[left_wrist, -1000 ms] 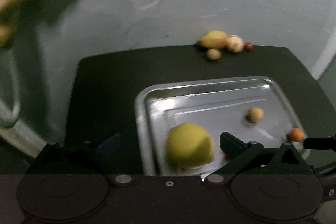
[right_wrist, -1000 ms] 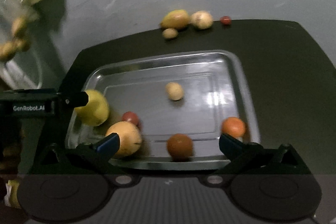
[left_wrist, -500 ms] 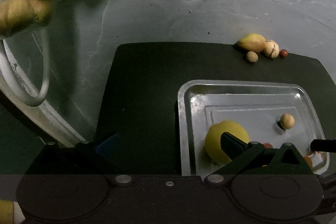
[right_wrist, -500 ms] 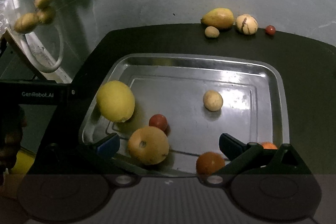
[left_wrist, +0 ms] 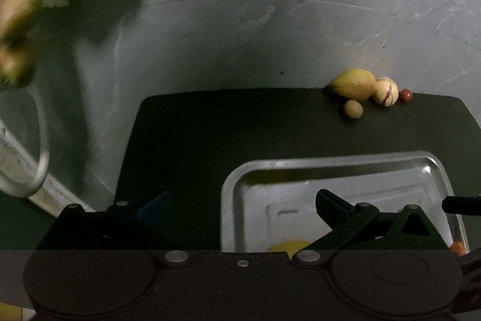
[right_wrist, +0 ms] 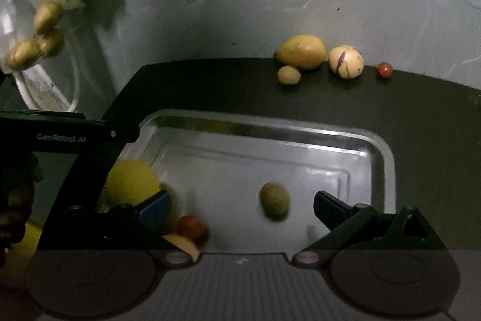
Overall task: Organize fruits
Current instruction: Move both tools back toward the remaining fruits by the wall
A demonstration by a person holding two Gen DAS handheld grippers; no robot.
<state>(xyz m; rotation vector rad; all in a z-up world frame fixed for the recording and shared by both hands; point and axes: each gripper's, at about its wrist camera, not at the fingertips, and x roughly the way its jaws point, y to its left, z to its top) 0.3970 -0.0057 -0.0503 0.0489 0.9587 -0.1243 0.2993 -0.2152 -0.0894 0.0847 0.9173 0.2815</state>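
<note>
Grey, scuffed tabletop surrounds a black mat (right_wrist: 390, 116), and a metal tray (right_wrist: 381, 149) lies on that mat.

Seen from the right wrist, the right gripper (right_wrist: 240, 208) hangs over the near part of the tray with its jaws spread wide and nothing between them. A small tan fruit (right_wrist: 274, 198) lies in the gap between its two fingers, untouched, on the tray floor. At 9 o'clock from that fruit sits a yellow lemon-like fruit (right_wrist: 132, 181), partly behind the blue pad of the left-hand finger. Just below it, at 7 o'clock, are a small red fruit (right_wrist: 191, 226) and the edge of a pale orange fruit (right_wrist: 183, 245), cut off by the gripper body. Further out at 12 o'clock, on the mat's far edge beyond the tray, lies a group: a mango (right_wrist: 301, 51) with a small tan fruit (right_wrist: 288, 75) touching its near side, a pale striped round fruit (right_wrist: 345, 61) just beside it, and a tiny red fruit (right_wrist: 384, 69) a little apart. At 10 o'clock a clear bag (right_wrist: 39, 29) holds several tan fruits.

From the left wrist, the left gripper (left_wrist: 240, 206) is likewise spread open and empty, over the tray's left rim (left_wrist: 228, 191). A sliver of yellow fruit (left_wrist: 288, 246) shows low in the tray, and the same far group sits at 1 o'clock, led by the mango (left_wrist: 353, 87).
</note>
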